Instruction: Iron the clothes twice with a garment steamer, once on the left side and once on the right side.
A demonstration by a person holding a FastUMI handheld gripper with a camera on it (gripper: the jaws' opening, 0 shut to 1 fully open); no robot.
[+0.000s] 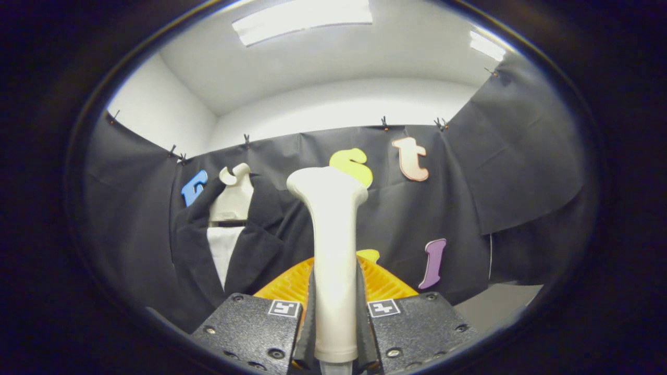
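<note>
Currently the hand-held gripper point(335, 333) is clenched on the steamer point(332, 250); both fingers press the pale handle from left and right, and the handle stands upright between them, its flared head at the top; an orange ribbed thing point(383, 281) sits just behind the handle, partly hidden by it, and I cannot tell what it is.

Clothes: a dark jacket point(260, 245) over a white shirt point(221, 255) hangs on a pale hanger point(233, 200) against the far wall, left of the steamer and beyond the fingers; the steamer head is well apart from the fabric, not touching it; a strip of grey worktop point(495, 307) shows to the right, near the fingers.

Progress, as a judgement: the grasp is done, the steamer is in hand and lifted; nothing in the frame tells whether a pass has been made, since the cloth gives no sign either way; the head points up past the jacket rather than at it, so I read this as the carry toward the garment; left to do, most likely: bring the head to the left side, sweep along it, then the same on the right side.
</note>
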